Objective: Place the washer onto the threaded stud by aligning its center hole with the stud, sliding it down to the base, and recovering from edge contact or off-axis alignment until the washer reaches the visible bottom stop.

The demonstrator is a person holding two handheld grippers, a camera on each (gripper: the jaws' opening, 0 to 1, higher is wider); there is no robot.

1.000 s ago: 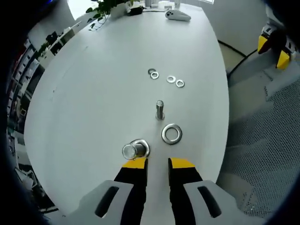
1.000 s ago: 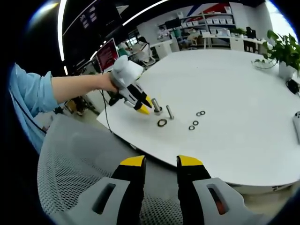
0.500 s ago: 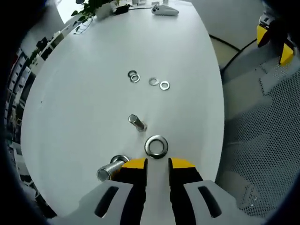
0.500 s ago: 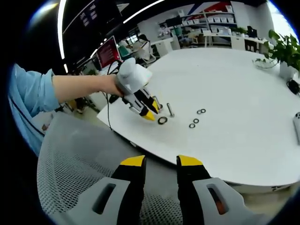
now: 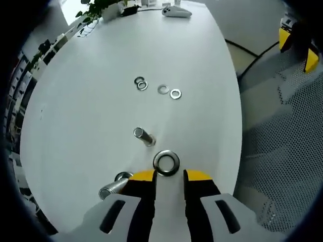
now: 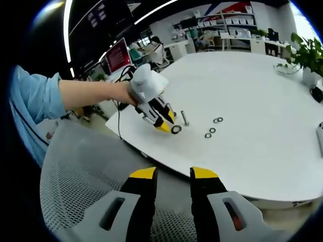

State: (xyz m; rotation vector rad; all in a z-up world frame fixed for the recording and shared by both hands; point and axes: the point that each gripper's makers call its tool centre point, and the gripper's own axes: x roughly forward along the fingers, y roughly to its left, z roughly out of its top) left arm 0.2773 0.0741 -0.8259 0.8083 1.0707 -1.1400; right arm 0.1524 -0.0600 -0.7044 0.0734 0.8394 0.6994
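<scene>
Washer (image 5: 166, 162) not yet picked; nothing is placed on the stud so far.

The washer is seen lying flat on the white table (image 5: 101, 75), just in front of the left gripper (image 5: 169, 175), whose yellow-tipped jaws are set narrowly apart with nothing between them. The upright threaded stud (image 5: 143, 136) stands bare just beyond the washer; a larger bolt (image 5: 113, 185) lies beside the left jaw, and four small spare washers (image 5: 157, 88) lie well beyond the stud. Remaining, by judgement: grasp, lift, align hole with stud, slide to base. From the right gripper view, the left gripper (image 6: 170, 126) is shown angled down onto the table edge with its tips touching or just beside the washer (image 6: 176, 129), held by a blue-sleeved arm (image 6: 75, 93); contact cannot be confirmed. The right gripper (image 6: 173, 174) is held well apart from the stud (image 6: 184, 119), over a mesh chair (image 6: 91, 171), jaws slightly apart and empty.
</scene>
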